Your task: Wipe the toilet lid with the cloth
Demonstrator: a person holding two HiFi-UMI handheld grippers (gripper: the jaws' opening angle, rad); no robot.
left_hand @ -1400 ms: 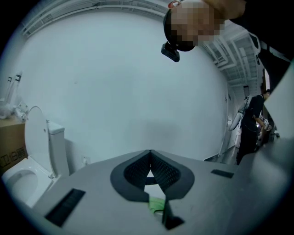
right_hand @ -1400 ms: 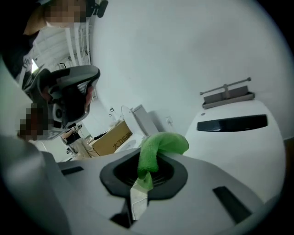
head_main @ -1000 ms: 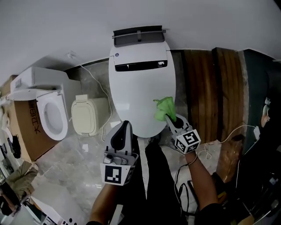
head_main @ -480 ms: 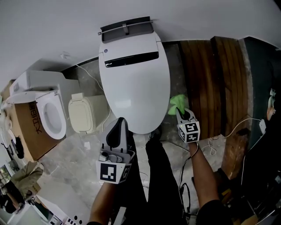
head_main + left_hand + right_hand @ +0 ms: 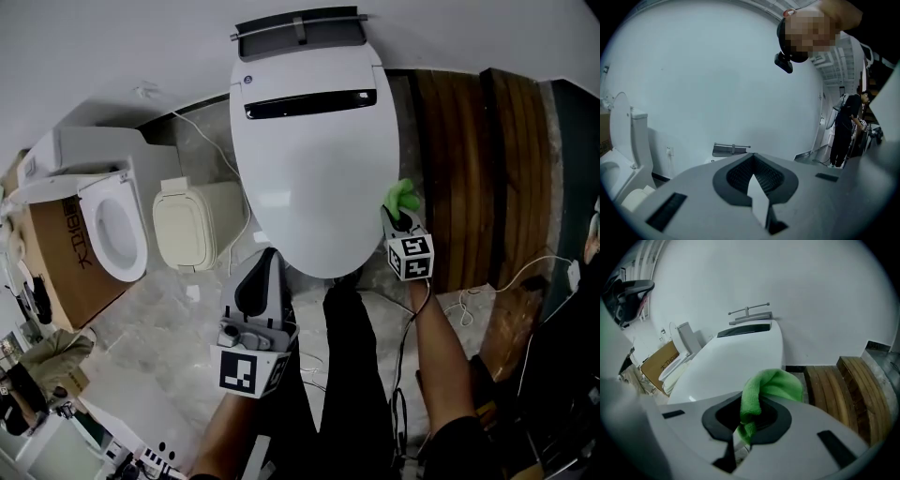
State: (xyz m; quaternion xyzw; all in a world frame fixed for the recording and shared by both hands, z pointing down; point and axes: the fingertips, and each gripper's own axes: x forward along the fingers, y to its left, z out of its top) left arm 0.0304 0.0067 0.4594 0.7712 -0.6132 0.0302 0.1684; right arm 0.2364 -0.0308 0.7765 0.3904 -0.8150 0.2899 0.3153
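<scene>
The white toilet lid (image 5: 314,159) is down and fills the middle of the head view. At its right edge, my right gripper (image 5: 397,216) is shut on a bunched green cloth (image 5: 404,195). I cannot tell whether the cloth touches the lid. In the right gripper view the green cloth (image 5: 771,385) sticks up out of the right gripper (image 5: 751,408), with the toilet lid (image 5: 736,357) stretching away to the left. My left gripper (image 5: 269,258) hangs in front of the lid's near end, shut and empty. The left gripper (image 5: 753,160) points at the white wall.
A second toilet (image 5: 112,234) with its seat up stands at the left by a cardboard box (image 5: 61,267), with a cream bin (image 5: 192,225) beside it. Wooden slats (image 5: 469,159) lie right of the toilet. Cables (image 5: 497,291) trail on the floor. A person (image 5: 843,126) stands far right.
My right gripper carried the green cloth off the lid's front right part and now holds it at the lid's right edge. The left gripper has hardly moved.
</scene>
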